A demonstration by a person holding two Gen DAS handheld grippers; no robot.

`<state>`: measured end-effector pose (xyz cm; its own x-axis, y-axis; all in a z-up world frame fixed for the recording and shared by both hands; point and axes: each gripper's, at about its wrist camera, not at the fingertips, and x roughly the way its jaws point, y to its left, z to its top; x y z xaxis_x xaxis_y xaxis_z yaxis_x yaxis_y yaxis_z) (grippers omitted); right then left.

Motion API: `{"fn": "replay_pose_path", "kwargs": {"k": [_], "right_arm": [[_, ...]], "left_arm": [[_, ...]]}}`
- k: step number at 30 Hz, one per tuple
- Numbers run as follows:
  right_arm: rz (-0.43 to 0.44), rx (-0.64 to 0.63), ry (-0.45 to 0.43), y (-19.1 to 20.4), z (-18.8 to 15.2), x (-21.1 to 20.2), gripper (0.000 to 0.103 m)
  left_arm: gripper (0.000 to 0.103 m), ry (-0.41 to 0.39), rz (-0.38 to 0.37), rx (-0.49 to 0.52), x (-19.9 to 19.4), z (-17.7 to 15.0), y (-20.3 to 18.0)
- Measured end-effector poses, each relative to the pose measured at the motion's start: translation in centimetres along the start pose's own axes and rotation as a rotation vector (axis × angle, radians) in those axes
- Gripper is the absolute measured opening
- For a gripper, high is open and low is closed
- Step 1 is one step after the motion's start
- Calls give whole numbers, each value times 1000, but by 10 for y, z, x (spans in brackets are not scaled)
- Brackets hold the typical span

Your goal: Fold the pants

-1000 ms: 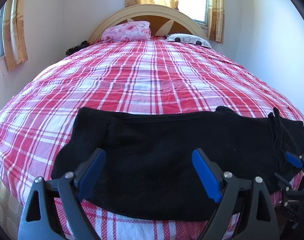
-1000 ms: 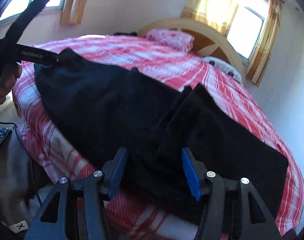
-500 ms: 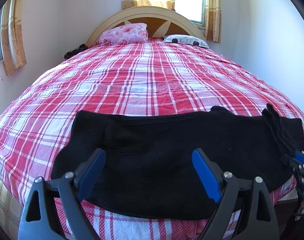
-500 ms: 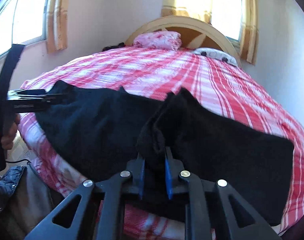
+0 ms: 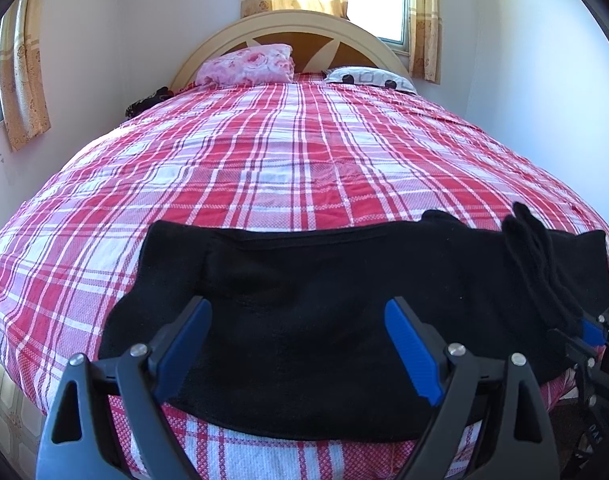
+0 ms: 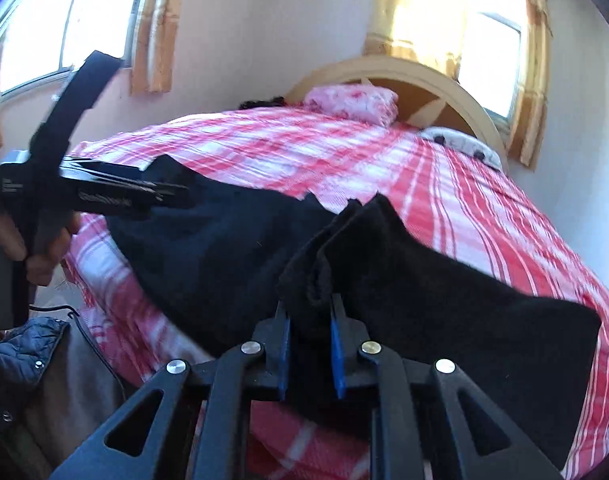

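Note:
Black pants (image 5: 324, 280) lie spread across the near edge of a red plaid bed (image 5: 288, 160). My left gripper (image 5: 296, 336) stands wide open over the left half of the pants, its blue pads apart and gripping nothing. My right gripper (image 6: 309, 320) is shut on a bunched fold of the black pants (image 6: 444, 304), which rises in a ridge between its blue pads. The left wrist view shows that gripper (image 5: 592, 334) at the right edge with the lifted ridge of cloth. In the right wrist view the left gripper (image 6: 104, 196) is held by a hand (image 6: 44, 248) at the left.
A pink floral pillow (image 5: 248, 66) and a white patterned pillow (image 5: 368, 78) lie by the round headboard (image 5: 304, 32). Dark clothing (image 5: 148, 100) sits at the far left corner. Curtained windows and walls surround the bed. A dark jacket (image 6: 20, 360) hangs below the bed edge.
My right gripper went from open to shut on a fold of the pants and has lifted it a little. The left gripper has stayed open in place.

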<state>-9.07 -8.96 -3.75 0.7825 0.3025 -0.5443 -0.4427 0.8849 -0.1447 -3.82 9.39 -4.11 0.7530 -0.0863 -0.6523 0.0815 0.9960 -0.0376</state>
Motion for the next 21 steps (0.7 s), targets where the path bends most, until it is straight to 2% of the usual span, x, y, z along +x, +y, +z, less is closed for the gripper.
{"fn": "replay_pose_path", "kwargs": {"k": [4, 6, 7, 9, 11, 14, 15, 16, 21], "right_arm": [[20, -1, 40, 11, -6, 21, 18], [47, 24, 71, 9, -12, 30, 21], [52, 27, 59, 9, -13, 29, 23], [107, 43, 59, 9, -11, 26, 46], [179, 72, 54, 8, -10, 21, 56], [277, 162, 13, -2, -5, 5, 57], [284, 201, -16, -11, -3, -3, 57], [264, 228, -39, -20, -4, -9, 57], [41, 433, -89, -95, -9, -32, 57]], "left_arm": [[91, 6, -22, 12, 0, 0, -6], [91, 0, -39, 38, -2, 0, -11], [91, -4, -45, 51, -3, 0, -13], [91, -8, -60, 70, -4, 1, -19], [91, -12, -86, 79, -5, 5, -24], [91, -33, -114, 94, -9, 13, -33], [91, -43, -132, 102, -12, 17, -39], [91, -49, -154, 109, -13, 21, -44], [91, -93, -259, 177, -26, 32, -86]]}}
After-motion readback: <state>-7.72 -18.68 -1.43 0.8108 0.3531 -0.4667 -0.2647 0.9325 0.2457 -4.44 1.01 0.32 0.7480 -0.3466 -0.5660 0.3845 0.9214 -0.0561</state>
